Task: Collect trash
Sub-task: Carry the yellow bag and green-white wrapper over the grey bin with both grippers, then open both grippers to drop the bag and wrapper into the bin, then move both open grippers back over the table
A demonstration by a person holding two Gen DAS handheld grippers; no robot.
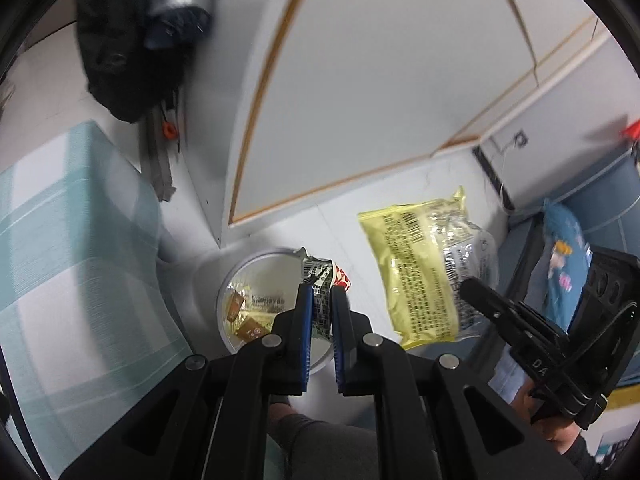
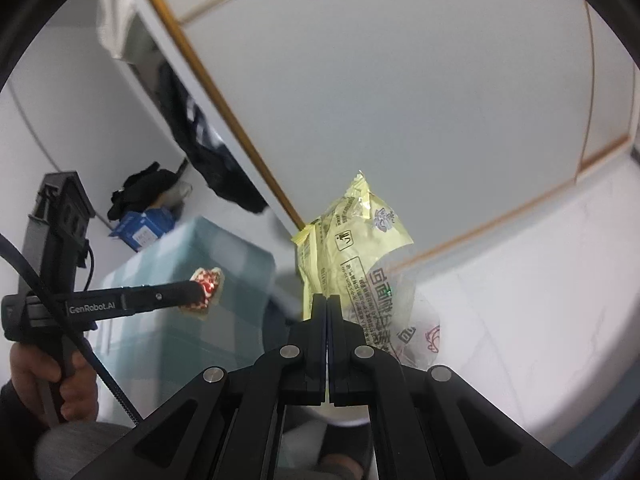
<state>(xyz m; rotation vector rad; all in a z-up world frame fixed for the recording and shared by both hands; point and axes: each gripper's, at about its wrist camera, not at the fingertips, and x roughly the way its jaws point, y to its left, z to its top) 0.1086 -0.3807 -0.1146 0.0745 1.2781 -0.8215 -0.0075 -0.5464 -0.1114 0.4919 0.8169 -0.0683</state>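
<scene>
The left gripper (image 1: 321, 294) is pinching a crumpled wrapper (image 1: 320, 280) above the white bin (image 1: 208, 276), while the right gripper (image 2: 327, 308) is clamping the yellow packet (image 2: 352, 248) aloft, likely awaiting dropping.

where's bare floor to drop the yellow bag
Bare white floor lies between the cabinet door and the noodle bowl. Crowded by the checked bedding at left and the blue bag at right.

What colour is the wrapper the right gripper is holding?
Pale yellow with dark print and a clear section; the wrapper shows best in the left wrist view, pinched by the right gripper.
</scene>
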